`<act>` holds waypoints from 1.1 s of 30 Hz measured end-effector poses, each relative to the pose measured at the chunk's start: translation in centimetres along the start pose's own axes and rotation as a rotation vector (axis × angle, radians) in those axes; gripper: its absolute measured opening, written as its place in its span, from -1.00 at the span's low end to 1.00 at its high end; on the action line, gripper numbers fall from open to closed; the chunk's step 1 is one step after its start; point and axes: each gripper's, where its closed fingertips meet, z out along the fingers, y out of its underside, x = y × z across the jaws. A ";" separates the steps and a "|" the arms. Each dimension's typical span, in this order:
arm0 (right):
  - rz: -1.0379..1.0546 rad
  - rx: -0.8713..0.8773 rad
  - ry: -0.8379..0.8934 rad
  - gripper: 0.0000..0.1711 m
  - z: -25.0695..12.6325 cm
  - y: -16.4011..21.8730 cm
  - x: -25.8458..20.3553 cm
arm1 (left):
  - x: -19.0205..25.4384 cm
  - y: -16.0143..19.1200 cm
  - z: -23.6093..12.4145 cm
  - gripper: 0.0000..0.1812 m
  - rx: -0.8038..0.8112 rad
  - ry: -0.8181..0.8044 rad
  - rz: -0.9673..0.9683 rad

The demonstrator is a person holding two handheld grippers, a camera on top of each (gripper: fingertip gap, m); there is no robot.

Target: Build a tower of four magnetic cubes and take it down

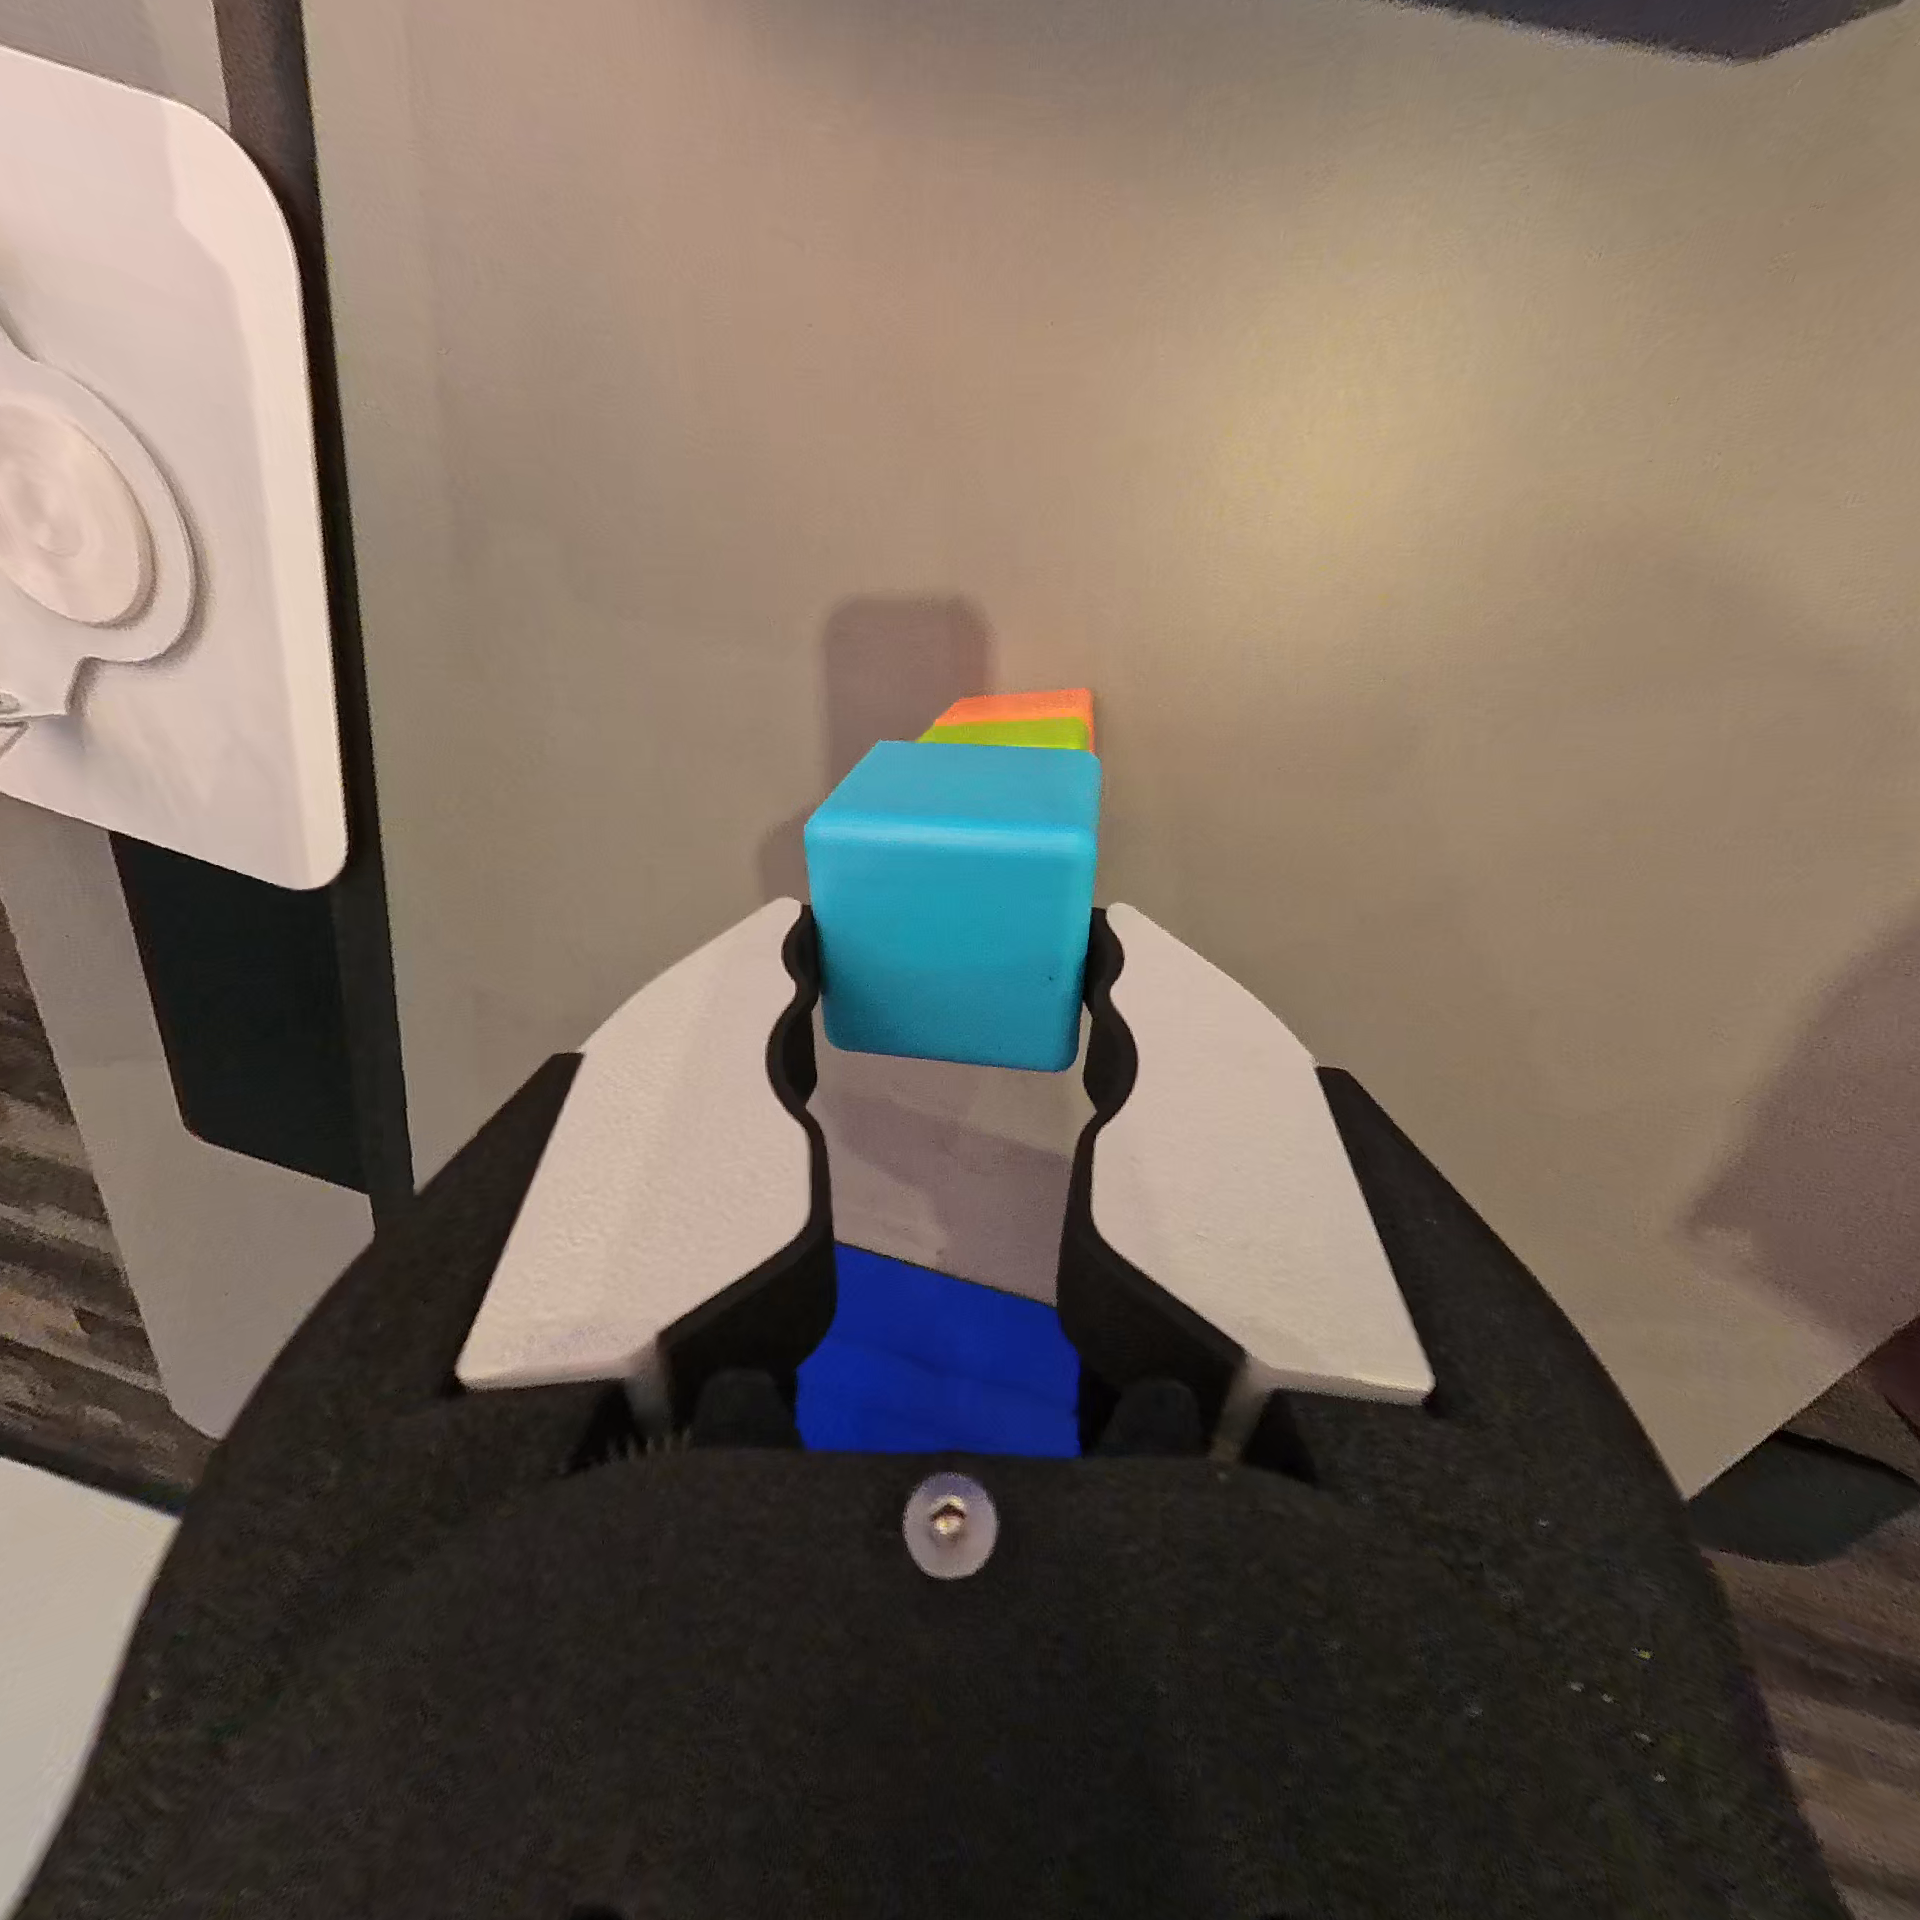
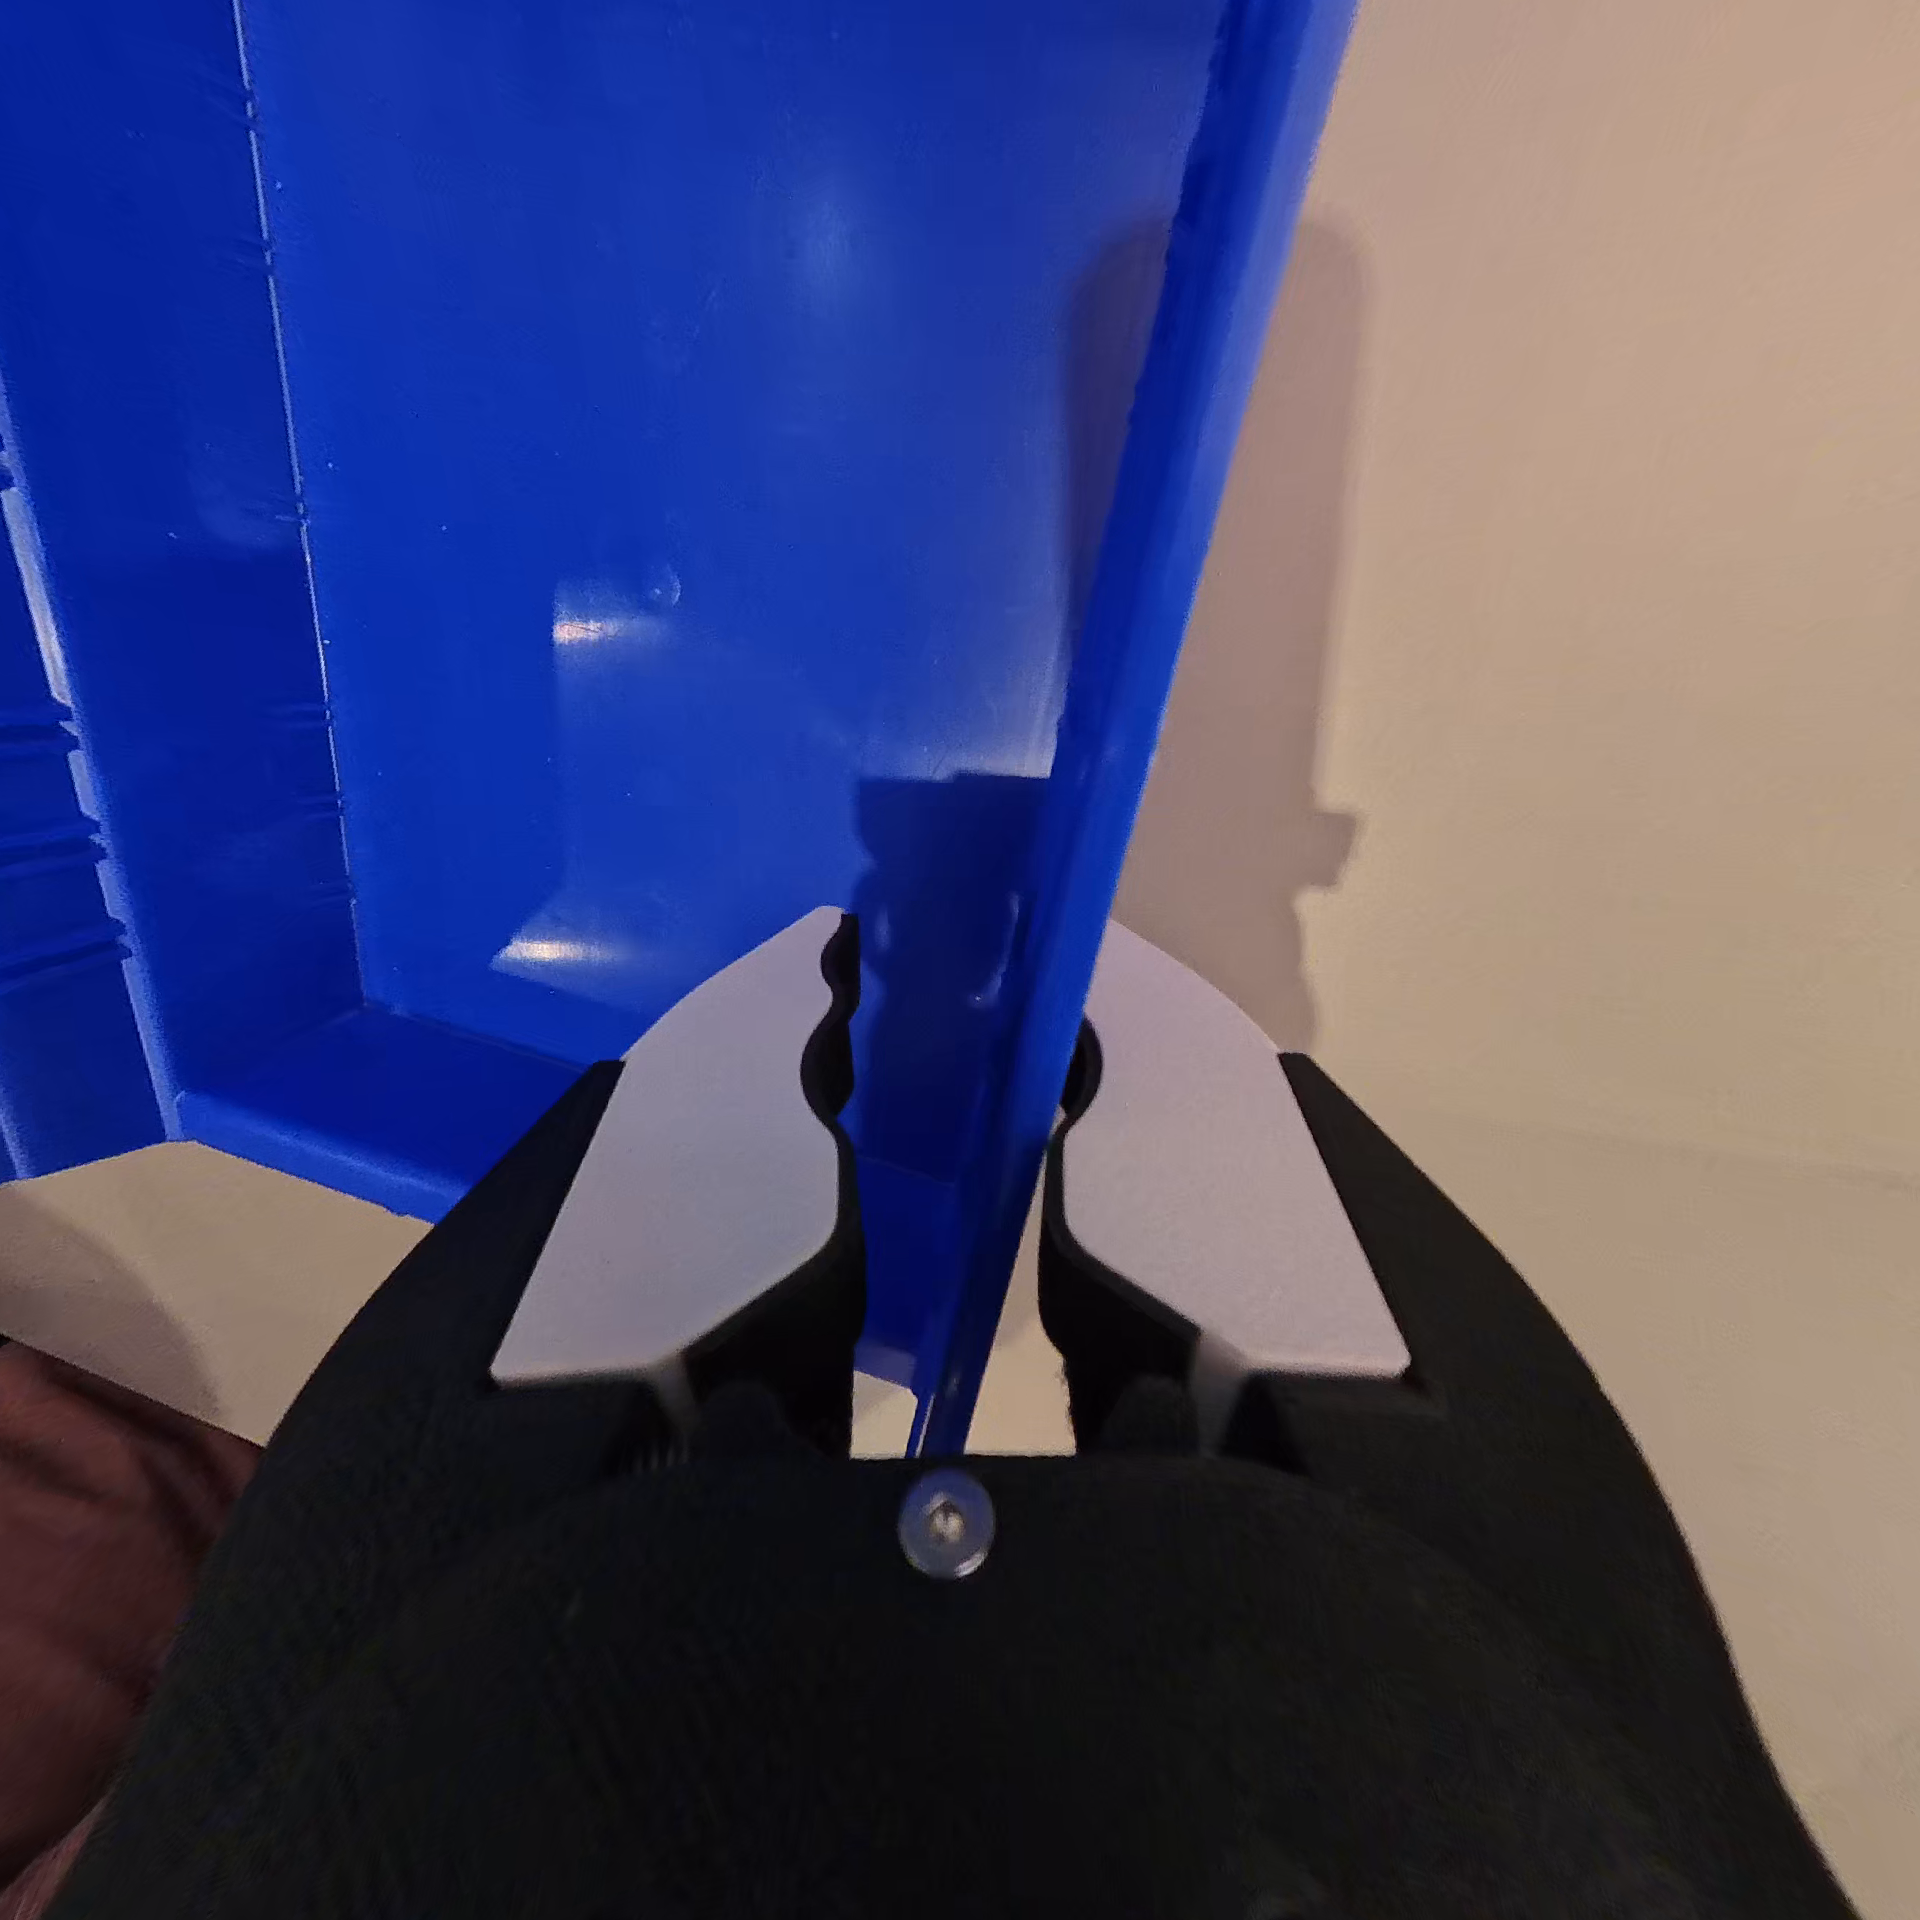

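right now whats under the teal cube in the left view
Under the teal cube, held by the left hand-held gripper, slivers of a green cube and an orange cube show. The teal cube covers the rest of the stack, so no fourth cube can be seen.

A pale beige table (image 1: pixel 1351 520) carries a stack of cubes, the orange cube (image 1: pixel 1023 707) lowest in view. A blue plastic bin (image 2: pixel 623 520) rests near the table's front edge.
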 end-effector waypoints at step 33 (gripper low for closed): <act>0.006 0.173 0.036 -0.57 -3.8 -1.5 -0.3 | -16.5 24.9 -4.7 -0.48 0.146 -0.144 -0.522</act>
